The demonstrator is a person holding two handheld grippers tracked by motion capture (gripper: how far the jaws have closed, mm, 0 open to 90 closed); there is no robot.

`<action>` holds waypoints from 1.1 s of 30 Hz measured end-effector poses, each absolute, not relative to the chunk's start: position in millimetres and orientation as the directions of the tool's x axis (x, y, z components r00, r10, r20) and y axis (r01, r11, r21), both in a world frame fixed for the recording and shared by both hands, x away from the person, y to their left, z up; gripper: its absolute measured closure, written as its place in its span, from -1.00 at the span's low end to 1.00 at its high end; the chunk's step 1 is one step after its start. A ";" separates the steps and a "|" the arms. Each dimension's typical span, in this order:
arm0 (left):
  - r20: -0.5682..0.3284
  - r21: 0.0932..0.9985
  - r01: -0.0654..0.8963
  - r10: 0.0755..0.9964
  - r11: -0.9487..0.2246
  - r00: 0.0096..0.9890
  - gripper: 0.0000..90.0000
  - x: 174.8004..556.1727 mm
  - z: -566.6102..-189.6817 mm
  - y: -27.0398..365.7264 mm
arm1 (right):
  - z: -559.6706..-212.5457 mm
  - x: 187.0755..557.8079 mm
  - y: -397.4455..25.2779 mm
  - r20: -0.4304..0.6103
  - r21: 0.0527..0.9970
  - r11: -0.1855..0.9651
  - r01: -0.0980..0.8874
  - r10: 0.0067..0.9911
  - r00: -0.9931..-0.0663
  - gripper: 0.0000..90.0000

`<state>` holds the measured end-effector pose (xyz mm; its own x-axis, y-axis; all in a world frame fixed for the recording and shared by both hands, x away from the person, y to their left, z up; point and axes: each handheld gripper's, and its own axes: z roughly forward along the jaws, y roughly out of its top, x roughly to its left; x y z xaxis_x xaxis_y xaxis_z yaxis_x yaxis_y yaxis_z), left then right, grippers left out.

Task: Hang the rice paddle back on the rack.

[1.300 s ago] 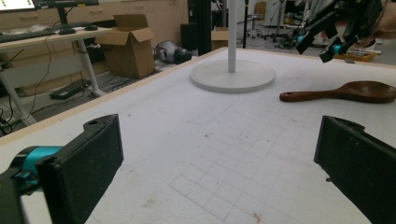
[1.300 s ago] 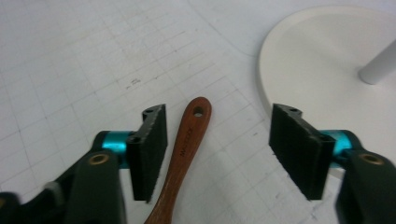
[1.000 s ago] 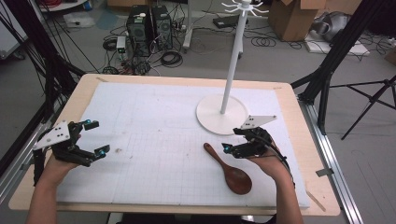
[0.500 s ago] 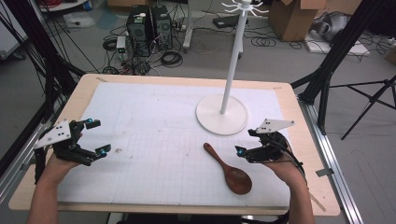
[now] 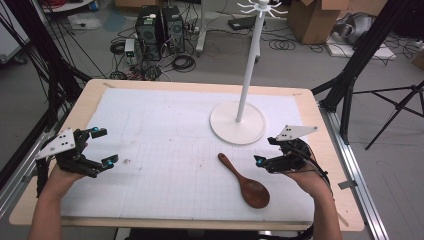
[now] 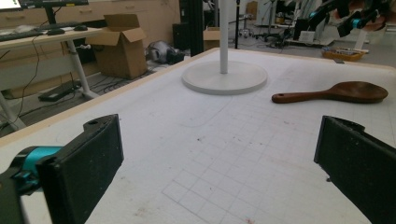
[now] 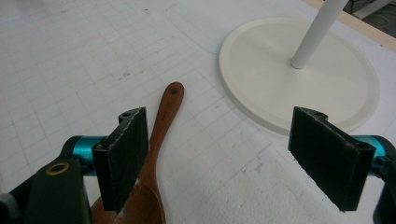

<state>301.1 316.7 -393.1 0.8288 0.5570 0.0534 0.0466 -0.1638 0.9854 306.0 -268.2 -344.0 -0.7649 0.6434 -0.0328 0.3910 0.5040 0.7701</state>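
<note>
Dark reddish-brown wooden spoon (image 5: 245,182); white round-based metal stand (image 5: 238,121); white mat with grey grid (image 5: 165,165); black jaws, teal fittings.

The right gripper (image 5: 267,159) is drawing back from the stand (image 5: 238,122) toward the table's near edge, turning its open jaws leftward so they now face the spoon (image 5: 244,182).

Even bright light, perhaps slightly soft.
</note>
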 end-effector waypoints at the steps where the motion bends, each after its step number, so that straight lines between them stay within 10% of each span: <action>1: 0.052 0.986 0.046 0.558 -0.162 0.828 -0.96 300.7 -392.9 317.3 | -342.3 306.1 -267.0 -0.030 0.765 0.508 0.396 0.642 -0.766 -0.56; 33: 0.062 0.984 0.041 0.556 -0.171 0.829 -0.96 299.6 -390.5 316.3 | -373.6 321.8 -193.0 -0.030 0.479 0.723 0.498 0.580 -0.814 -0.53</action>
